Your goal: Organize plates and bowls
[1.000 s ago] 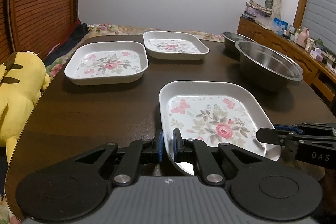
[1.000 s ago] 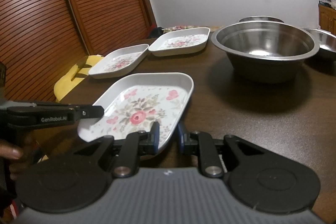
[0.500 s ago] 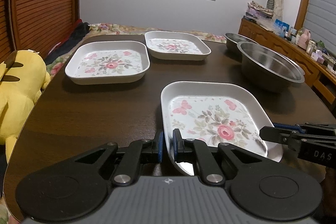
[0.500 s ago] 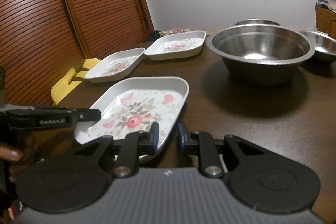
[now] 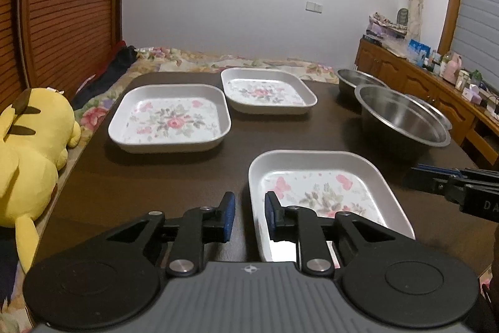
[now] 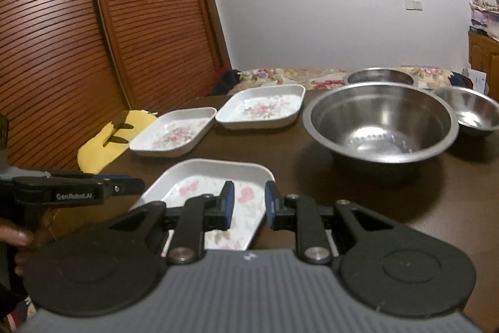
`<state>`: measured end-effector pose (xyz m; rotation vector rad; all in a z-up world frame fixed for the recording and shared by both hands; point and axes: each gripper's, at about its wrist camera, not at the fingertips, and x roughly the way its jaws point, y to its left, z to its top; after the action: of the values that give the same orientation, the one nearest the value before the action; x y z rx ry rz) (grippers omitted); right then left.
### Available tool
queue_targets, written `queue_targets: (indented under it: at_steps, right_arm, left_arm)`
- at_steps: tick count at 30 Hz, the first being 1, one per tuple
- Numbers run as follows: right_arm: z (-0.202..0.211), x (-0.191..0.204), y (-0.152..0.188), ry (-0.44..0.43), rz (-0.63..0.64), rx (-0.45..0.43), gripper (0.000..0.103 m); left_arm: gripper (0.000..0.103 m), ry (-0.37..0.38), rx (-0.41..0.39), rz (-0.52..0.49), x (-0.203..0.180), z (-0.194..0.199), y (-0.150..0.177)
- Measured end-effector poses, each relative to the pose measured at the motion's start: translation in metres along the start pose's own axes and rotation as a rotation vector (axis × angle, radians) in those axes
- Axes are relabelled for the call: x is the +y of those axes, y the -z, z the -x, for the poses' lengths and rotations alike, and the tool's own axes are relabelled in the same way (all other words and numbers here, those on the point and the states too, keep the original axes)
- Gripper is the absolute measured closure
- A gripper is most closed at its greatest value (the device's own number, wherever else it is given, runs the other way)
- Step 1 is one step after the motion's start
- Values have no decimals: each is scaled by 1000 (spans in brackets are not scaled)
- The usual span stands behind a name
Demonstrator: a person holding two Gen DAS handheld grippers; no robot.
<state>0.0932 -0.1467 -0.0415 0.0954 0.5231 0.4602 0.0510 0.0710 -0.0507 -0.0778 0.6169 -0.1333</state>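
Note:
A white square plate with a flower print [image 5: 312, 195] [image 6: 199, 177] lies on the dark table [image 5: 156, 177] close in front of me. My left gripper [image 5: 249, 217] is open and straddles its left rim, with a strip of table showing beside the left finger. My right gripper [image 6: 249, 205] [image 5: 452, 186] is open over the plate's right rim. Two matching plates [image 5: 168, 117] [image 5: 265, 92] lie farther back on the left. A large steel bowl [image 6: 380, 124] [image 5: 402, 120] stands on the right, with two smaller steel bowls [image 6: 467, 111] [image 6: 380, 77] behind it.
A yellow plush toy [image 5: 28, 152] sits off the table's left edge. A wooden sideboard [image 5: 436, 83] crowded with small items runs along the right wall. Slatted wooden doors [image 6: 93, 52] stand at the left. A hand [image 6: 15, 236] holds the left gripper [image 6: 78, 192].
My left gripper's fingers have spread off the near plate's rim, which they pinched before. The right fingers have also widened a little. Both views have drawn back and tilted upward.

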Motion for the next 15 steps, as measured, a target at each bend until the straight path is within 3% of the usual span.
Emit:
queue_targets:
  at_steps: [15]
  right_arm:
    - [-42,37,-50,-121,95,41,69]
  left_arm:
    - [57,-59,-57,-3,40,-8,-44]
